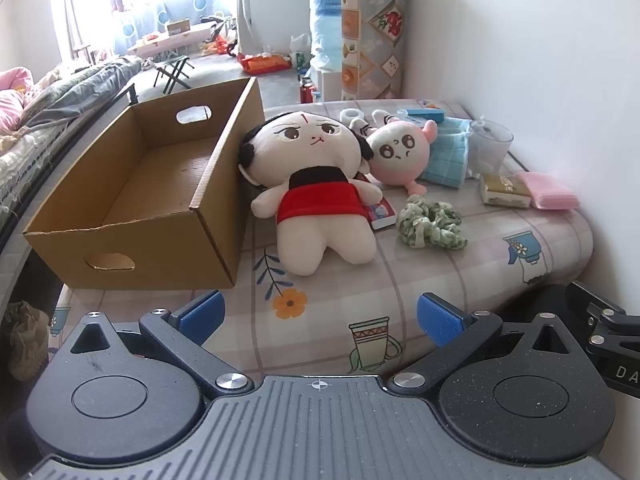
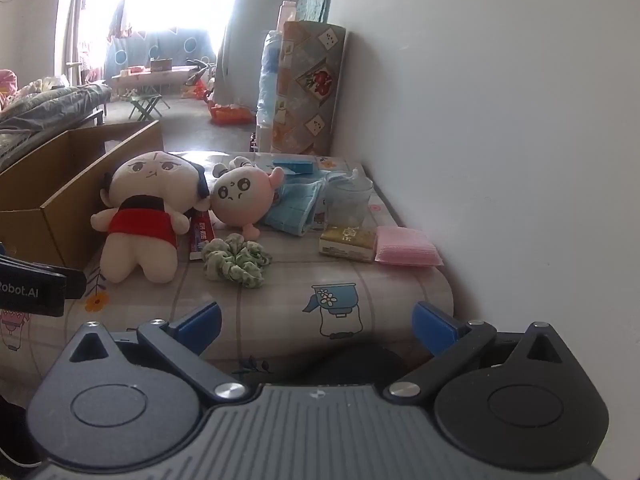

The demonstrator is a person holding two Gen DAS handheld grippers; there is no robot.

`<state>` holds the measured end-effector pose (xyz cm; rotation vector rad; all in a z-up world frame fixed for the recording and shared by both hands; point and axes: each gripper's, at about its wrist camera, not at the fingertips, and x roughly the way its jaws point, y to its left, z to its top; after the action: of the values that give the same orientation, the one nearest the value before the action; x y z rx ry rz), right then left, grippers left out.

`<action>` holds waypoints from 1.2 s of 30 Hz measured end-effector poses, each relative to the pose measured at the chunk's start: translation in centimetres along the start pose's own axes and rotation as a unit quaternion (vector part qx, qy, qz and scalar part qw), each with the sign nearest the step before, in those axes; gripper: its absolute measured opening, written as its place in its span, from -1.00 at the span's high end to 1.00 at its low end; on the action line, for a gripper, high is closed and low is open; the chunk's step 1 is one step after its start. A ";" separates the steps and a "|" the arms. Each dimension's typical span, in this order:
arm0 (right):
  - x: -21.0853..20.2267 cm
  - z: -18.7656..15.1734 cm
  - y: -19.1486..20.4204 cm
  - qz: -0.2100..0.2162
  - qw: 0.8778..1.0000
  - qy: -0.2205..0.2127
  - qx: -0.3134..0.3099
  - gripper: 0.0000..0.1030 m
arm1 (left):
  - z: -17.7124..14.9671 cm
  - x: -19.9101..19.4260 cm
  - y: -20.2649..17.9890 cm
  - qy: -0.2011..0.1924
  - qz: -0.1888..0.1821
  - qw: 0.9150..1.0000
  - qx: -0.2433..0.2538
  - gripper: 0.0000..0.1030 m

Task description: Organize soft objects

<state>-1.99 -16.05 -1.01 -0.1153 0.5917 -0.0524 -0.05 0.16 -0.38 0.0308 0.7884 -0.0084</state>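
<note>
Both claws stand wide apart and empty, the left claw [image 1: 320, 316] and right claw [image 2: 316, 324] hovering over the near edge of the bench [image 1: 440, 280]. The soft things lie farther in: a red-shirted doll [image 1: 316, 184] leaning against the empty cardboard box [image 1: 132, 184] on the left, a pink plush [image 1: 400, 152] touching its head, and a green scrunchie [image 1: 432, 220] nearer. A toothpaste box [image 1: 380, 212] lies partly under the doll, so a low grab could drag it along. The glass cup [image 1: 490, 146] by the blue cloth [image 1: 446, 156] could tip if that cloth is pulled.

The doll [image 1: 316, 196] leans against the box [image 1: 132, 216], with the scrunchie [image 1: 430, 224] at its right.
</note>
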 end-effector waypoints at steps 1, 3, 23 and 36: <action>0.0 0.0 0.0 0.001 1.000 0.000 0.000 -1.00 | 0.0 0.1 0.1 0.000 0.000 1.000 -0.001 -1.00; 0.0 0.0 0.0 0.001 1.000 0.000 0.000 -1.00 | 0.0 0.2 0.1 0.001 0.001 1.000 -0.002 -1.00; -0.2 0.2 0.3 0.001 1.000 -0.004 -0.001 -1.00 | 0.1 0.3 0.3 0.003 0.001 1.000 -0.001 -1.00; -0.2 0.3 0.4 0.002 1.000 -0.005 -0.002 -1.00 | 0.0 0.3 0.4 0.005 0.002 1.000 -0.001 -1.00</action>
<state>-1.95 -15.57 -0.73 -0.1183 0.5818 -0.0469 0.15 0.54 -0.57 0.0301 0.7978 -0.0038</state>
